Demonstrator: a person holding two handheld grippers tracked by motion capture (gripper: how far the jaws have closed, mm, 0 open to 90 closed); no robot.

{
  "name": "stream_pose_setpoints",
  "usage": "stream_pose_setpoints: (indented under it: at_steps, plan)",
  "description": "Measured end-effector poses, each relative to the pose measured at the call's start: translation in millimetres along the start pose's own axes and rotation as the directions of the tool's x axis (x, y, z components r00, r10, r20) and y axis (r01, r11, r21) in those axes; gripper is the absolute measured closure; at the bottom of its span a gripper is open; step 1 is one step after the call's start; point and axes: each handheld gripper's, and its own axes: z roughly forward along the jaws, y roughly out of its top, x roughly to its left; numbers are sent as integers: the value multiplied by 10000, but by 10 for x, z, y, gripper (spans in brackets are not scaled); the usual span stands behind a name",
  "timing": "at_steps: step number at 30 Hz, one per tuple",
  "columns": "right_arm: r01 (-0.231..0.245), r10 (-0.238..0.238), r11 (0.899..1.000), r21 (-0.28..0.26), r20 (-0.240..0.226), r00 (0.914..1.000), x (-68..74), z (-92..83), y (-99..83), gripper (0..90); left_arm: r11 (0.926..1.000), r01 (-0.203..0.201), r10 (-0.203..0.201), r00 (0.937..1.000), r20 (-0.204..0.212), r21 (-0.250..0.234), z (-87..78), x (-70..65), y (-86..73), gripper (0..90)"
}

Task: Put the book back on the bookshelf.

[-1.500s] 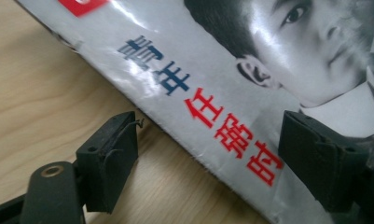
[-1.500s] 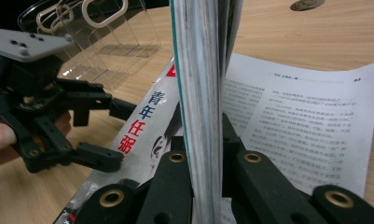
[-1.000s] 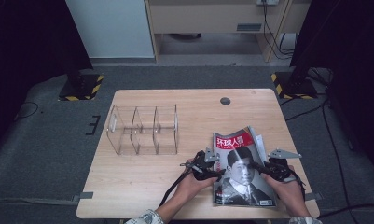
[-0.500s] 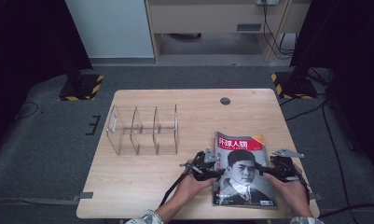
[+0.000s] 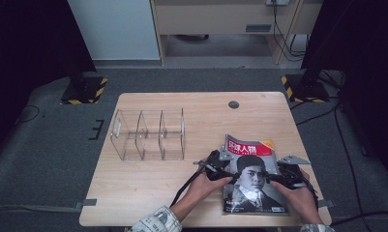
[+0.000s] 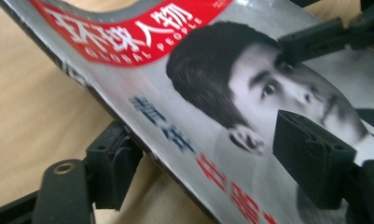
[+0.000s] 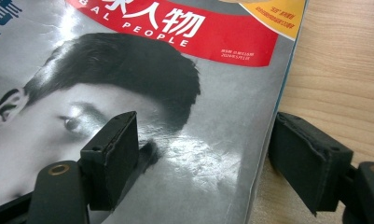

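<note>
Magazine (image 6: 184,93) spine lifted between left claw (image 6: 208,154) jaws; high view hides gap.

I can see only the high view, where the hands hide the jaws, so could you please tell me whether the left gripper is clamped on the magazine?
Observer: No. In the left gripper view, the left gripper straddles the raised edge of the magazine. One jaw sits low outside that edge and the other over the cover. Neither pad presses, and the jaws have just been opening.
Operator: Thank you. And the right one, please?
Observer: The right gripper has also just been opening. One jaw hangs over the cover and the other over the bare table past the magazine's edge, so it grips nothing.
</note>
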Motion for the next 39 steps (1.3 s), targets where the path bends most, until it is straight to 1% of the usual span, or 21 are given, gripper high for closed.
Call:
stream_pose_setpoints:
  at_steps: [1,3,4,6,8,11,12,14,15,16,17,18,20,23,26,29,33,34,35,36,39]
  plan:
    - [0,0,10000,0,0,10000,0,0,0,245,10000,0,0,10000,0,0,0,0,0,222]
    - [2,-3,10000,-80,-60,10000,-1,1,-8,246,9999,103,-103,9999,59,81,35,31,67,201]
    - [21,-22,10000,-97,-101,9999,-3,0,-13,248,9998,162,-162,9999,-34,121,70,60,123,185]
    - [12,-14,10000,-99,-108,9999,-1,1,-13,248,9997,194,-193,9998,-89,143,90,83,162,182]
    - [64,-65,9999,-116,-99,9999,0,4,-12,252,9988,463,-463,9989,-73,127,115,119,221,182]
    - [91,-92,9999,-104,-133,9999,0,4,-9,259,9986,498,-495,9986,-187,176,152,154,301,188]
    - [139,-140,9998,-108,-155,9998,2,7,-7,261,9991,385,-380,9990,-233,199,165,164,341,211]
    - [158,-160,9998,-109,-166,9997,4,12,-2,266,9994,320,-316,9991,-279,154,173,172,364,254]
    - [158,-160,9998,-109,-166,9997,4,12,-2,266,9995,302,-298,9991,-292,128,176,184,381,254]
    - [199,-202,9997,-130,-188,9996,3,18,2,272,9994,350,-349,9988,-334,28,182,194,393,315]
    - [199,-202,9997,-130,-188,9996,3,18,2,272,9993,380,-381,9986,-373,-20,189,211,408,315]
    - [238,-241,9996,-148,-229,9994,3,24,7,280,9992,401,-404,9984,-388,-93,202,242,432,358]
    - [241,-245,9996,-173,-229,9994,1,24,8,289,9991,410,-415,9985,-352,-144,218,272,449,403]
    - [190,-194,9997,-173,-217,9996,4,22,8,298,9989,466,-467,9986,-244,-41,234,301,482,450]
    - [221,-225,9996,-184,-208,9995,3,23,8,302,9984,557,-559,9983,-154,-98,239,304,514,479]
    - [192,-196,9997,-181,-214,9996,3,22,8,305,9990,421,-423,9989,-197,-124,254,285,549,496]
    - [159,-163,9997,-191,-208,9997,3,22,9,309,9992,401,-401,9990,-215,8,287,289,558,499]
    - [162,-166,9997,-194,-212,9996,3,22,9,312,9988,494,-494,9986,-205,15,308,295,555,498]
    - [162,-166,9997,-194,-212,9996,3,22,9,312,9988,494,-494,9986,-205,15,308,295,555,498]
    - [149,-153,9997,-183,-213,9997,4,22,10,313,9992,386,-383,9991,-205,124,313,302,550,498]
    - [186,-191,9997,-179,-245,9995,8,28,14,314,9989,443,-441,9989,-146,153,320,304,545,500]
